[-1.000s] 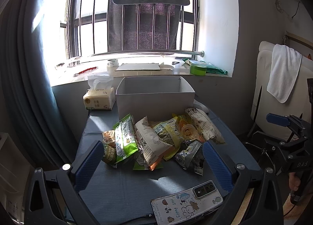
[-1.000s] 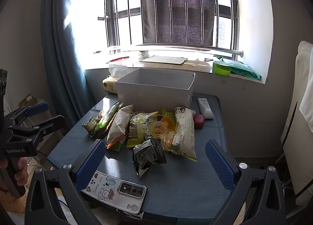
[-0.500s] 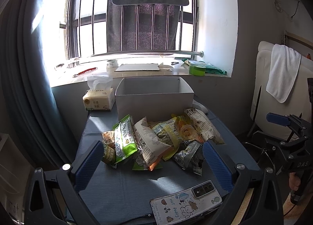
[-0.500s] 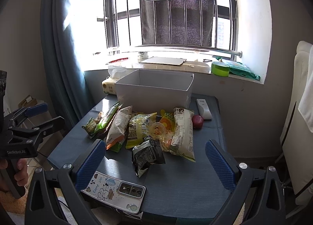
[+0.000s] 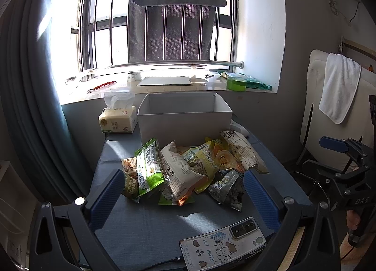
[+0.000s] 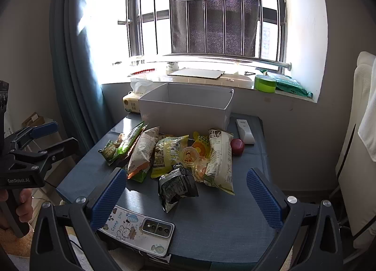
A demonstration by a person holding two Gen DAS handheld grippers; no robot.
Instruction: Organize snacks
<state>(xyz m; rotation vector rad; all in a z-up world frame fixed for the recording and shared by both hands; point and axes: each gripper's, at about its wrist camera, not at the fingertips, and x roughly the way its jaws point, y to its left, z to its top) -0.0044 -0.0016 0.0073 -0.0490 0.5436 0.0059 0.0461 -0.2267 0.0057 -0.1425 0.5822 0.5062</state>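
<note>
Currently, no snack is picked: left gripper (image 5: 183, 191) and right gripper (image 6: 185, 194) fingers spread, empty. Next: grasp one packet (image 6: 177, 185), transfer to box (image 6: 185, 111).

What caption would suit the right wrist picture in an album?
Open right tool facing a snack pile before a grey box, phone nearby.

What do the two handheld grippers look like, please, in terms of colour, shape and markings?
Both the left gripper and the right gripper have black, angular frames with triangular cut-outs and silver bolts. Their fingers carry blue textured pads. White lettering marks each black body. No sleeves are visible.
</note>
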